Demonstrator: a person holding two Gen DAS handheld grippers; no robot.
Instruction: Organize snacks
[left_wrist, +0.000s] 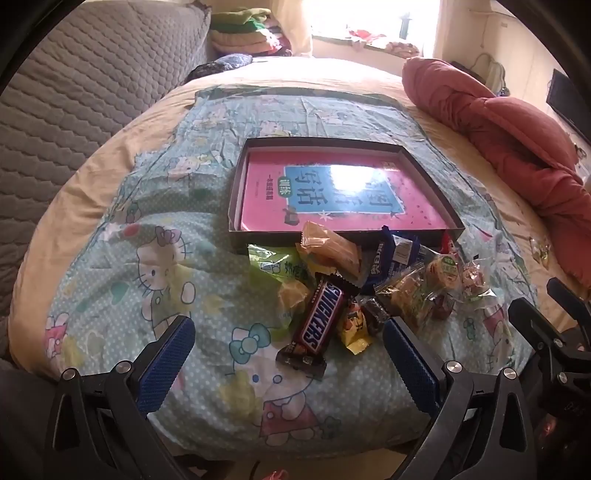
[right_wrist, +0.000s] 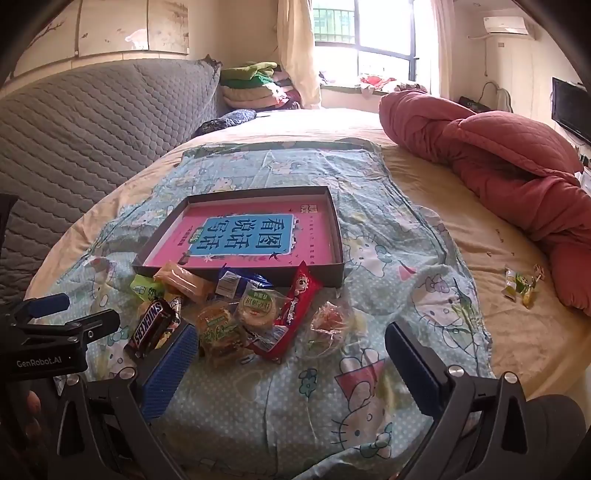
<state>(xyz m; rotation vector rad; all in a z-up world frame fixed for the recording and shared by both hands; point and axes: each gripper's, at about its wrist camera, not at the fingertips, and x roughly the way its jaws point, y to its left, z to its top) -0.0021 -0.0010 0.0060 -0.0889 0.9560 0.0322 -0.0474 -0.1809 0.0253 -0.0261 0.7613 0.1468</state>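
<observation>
- A shallow dark cardboard box tray (right_wrist: 338, 236) lies on a pale blue cartoon-cat printed cloth (right_wrist: 391, 236) spread over a bed.
- Inside the tray, a pink book with a blue title panel (right_wrist: 243, 236) lies flat.
- Just in front of the tray, a heap of wrapped snacks (right_wrist: 229, 314), including a brown Snickers bar (right_wrist: 149, 328) at its left end and a long red packet (right_wrist: 291, 314) touching the tray's front wall.
- Nearer than the heap, the right gripper (right_wrist: 288, 354) hovers, jaws spread wide, empty.
- Left of the heap, the left gripper (right_wrist: 79, 310), black with blue pads.
- Right of the tray, a rumpled red quilted blanket (right_wrist: 509, 155).
</observation>
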